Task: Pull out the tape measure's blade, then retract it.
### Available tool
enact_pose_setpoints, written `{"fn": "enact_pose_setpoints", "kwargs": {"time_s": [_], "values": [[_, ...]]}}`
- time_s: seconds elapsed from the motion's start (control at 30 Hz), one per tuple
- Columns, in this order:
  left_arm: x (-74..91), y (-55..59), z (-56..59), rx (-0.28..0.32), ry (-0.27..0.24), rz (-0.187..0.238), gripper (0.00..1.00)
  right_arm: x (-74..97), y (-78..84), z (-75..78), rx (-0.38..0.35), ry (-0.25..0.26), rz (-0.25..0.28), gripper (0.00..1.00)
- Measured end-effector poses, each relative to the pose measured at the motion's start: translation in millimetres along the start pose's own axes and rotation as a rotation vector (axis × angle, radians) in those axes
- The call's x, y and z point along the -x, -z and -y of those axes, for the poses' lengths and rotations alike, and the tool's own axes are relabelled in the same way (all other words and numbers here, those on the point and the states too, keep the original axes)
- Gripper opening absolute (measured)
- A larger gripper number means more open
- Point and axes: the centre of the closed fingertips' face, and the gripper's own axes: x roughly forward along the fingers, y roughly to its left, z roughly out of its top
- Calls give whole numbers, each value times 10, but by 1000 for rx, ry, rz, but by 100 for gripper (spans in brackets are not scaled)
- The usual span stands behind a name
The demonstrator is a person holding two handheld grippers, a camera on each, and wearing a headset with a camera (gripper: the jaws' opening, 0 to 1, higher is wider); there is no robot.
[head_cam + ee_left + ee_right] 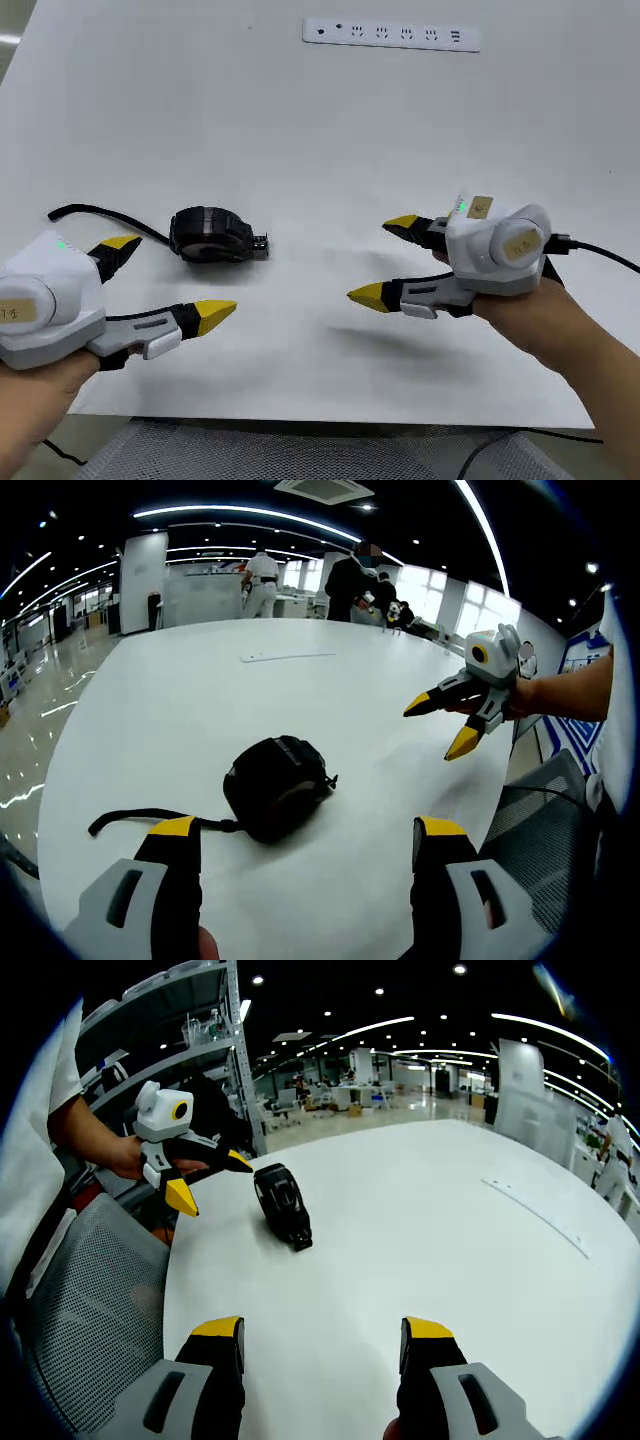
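A black tape measure (210, 235) lies on the white table (300, 130), its blade tip facing right and a black wrist strap (95, 212) trailing left. The blade is inside the case. My left gripper (170, 278) stands open just in front and left of it, jaws wide apart, nothing between them. The tape measure (276, 786) sits beyond the left jaws in the left gripper view. My right gripper (385, 260) is open too, off to the right with a gap of bare table between it and the case. In the right gripper view the tape measure (284, 1203) lies far ahead.
A white power strip (390, 33) lies at the table's far side. A mesh chair (300, 450) sits below the near table edge. A black cable (600, 255) runs off the right gripper. People stand far behind the table (300, 580).
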Motion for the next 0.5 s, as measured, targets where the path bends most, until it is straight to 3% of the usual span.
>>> {"fn": "enact_pose_setpoints", "kwargs": {"time_s": [0.3, 0.5], "values": [[157, 133, 5, -43, 33, -37, 88, 260, 102, 131, -56, 75, 12, 65], [233, 155, -27, -75, 45, -53, 90, 397, 119, 120, -61, 97, 5, 67]]}}
